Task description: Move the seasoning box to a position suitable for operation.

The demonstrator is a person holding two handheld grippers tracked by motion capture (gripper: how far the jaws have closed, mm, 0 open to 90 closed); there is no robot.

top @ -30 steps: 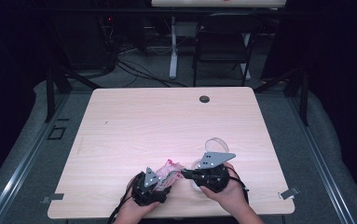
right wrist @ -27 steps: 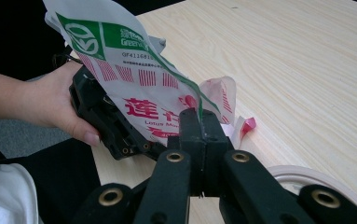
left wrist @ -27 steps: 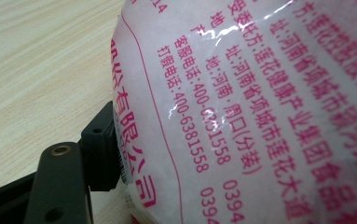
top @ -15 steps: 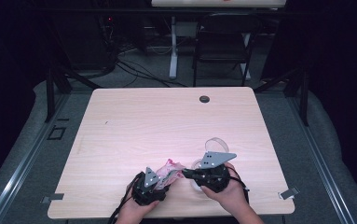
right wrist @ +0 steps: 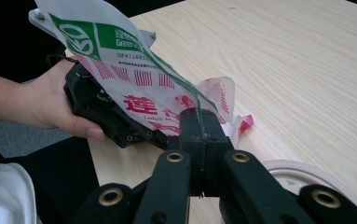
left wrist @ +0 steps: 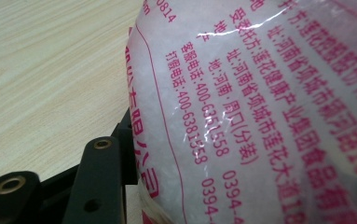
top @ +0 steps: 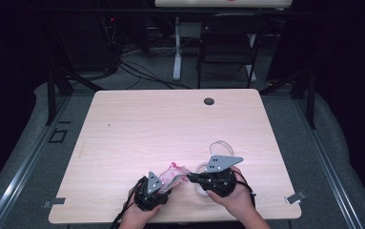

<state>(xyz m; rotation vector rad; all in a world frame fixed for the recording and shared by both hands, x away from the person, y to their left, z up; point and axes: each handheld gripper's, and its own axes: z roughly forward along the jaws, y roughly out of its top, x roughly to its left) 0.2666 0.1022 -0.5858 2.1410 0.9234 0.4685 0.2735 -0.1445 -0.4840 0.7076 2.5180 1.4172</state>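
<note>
light: tabletop bright, surroundings dark | glare: packet | focus: close-ups soft

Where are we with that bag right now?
Done: right gripper is clamped shut on the bag's top edge. In hand: left gripper jaws have just been closing around the bag's body, with a firm grip not confirmed. Left: the bag looks unopened, and the bowl beside it appears empty.
</note>
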